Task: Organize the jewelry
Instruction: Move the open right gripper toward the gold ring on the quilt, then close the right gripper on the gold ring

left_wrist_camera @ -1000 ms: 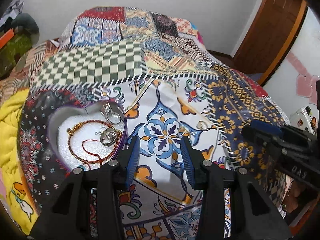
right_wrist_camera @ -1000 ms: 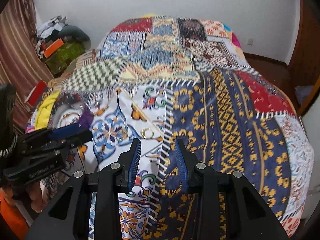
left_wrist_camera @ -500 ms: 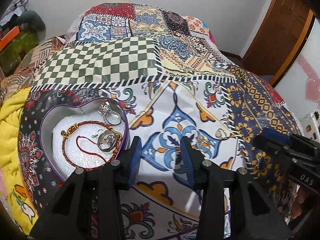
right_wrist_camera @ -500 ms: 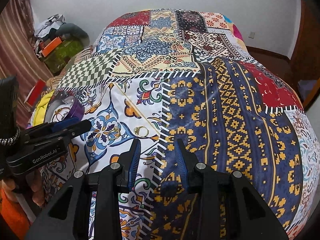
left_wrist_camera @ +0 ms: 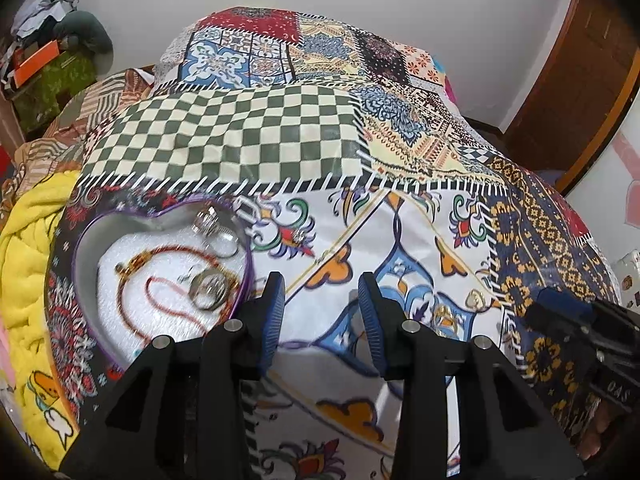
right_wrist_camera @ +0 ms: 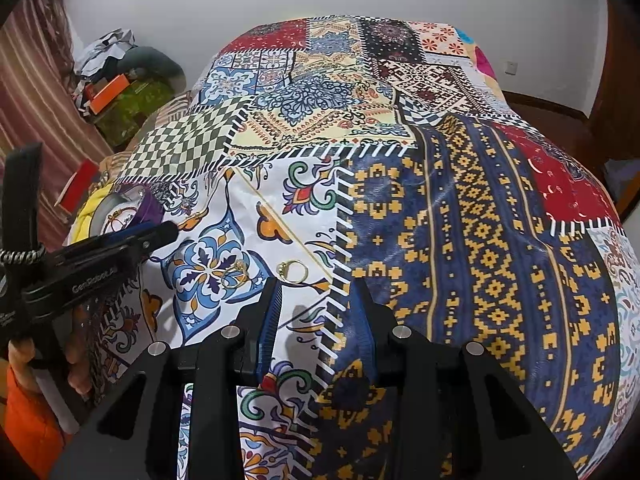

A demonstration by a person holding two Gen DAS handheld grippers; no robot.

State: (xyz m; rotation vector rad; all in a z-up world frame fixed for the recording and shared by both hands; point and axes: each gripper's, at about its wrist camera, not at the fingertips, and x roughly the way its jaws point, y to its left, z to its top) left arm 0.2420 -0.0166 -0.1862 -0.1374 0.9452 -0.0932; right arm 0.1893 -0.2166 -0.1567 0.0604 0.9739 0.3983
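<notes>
Two gold rings (right_wrist_camera: 294,271) lie loose on the patchwork bedspread (right_wrist_camera: 480,240), just ahead of the right gripper (right_wrist_camera: 316,312), jaws apart and empty. The left gripper (left_wrist_camera: 322,312) hovers beside the heart-shaped tin (left_wrist_camera: 82,240), jaws apart too, bracelets and silver rings inside. Those gold rings look tiny, light, hard and slippery on soft cloth, so I'd pinch across the band, not the stone.

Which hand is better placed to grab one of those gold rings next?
Probably the right gripper: open, with a gold ring just beyond its fingertips. The left gripper sits farther off, near the heart box.
</notes>
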